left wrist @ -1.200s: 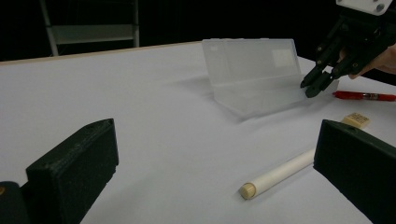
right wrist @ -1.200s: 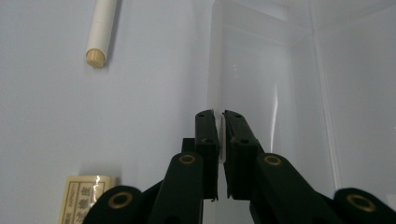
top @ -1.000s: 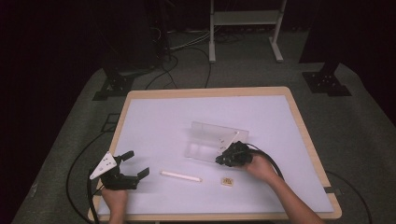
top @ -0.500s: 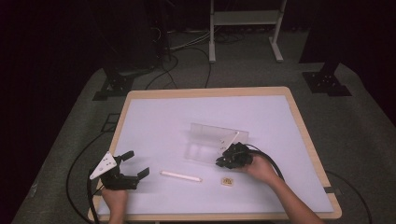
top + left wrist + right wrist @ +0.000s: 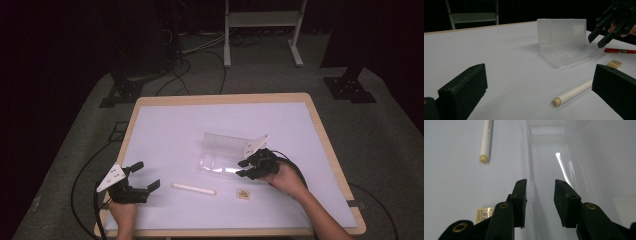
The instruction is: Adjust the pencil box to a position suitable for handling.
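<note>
Partly parted: right gripper (image 5: 241,169), jaws just been opening, now released, nothing pinched between them. Hovers at the right end of the clear case (image 5: 220,156), tips just above the tray's rim, apparently not touching, though hard to judge from the high view. In the right gripper view, lines up with the tray's long wall, which runs away between the two black pads. Left gripper (image 5: 146,175) spread wide and empty, low over the table (image 5: 165,125) near its front left corner, well apart from the case.

Case of frosted, translucent plastic, oblong, lying open right of the white table's middle: shallow tray flat, lid upright behind it. Just in front, a slim white stick (image 5: 194,188), smooth and cylindrical, with a beige end cap, lying flat. Beside that, a small flat beige block (image 5: 243,193). Near the right gripper in the left gripper view, a thin red stick (image 5: 619,51).

Faint grey print along the white stick, dark print on the block, a label on the red stick: all too small to read.
</note>
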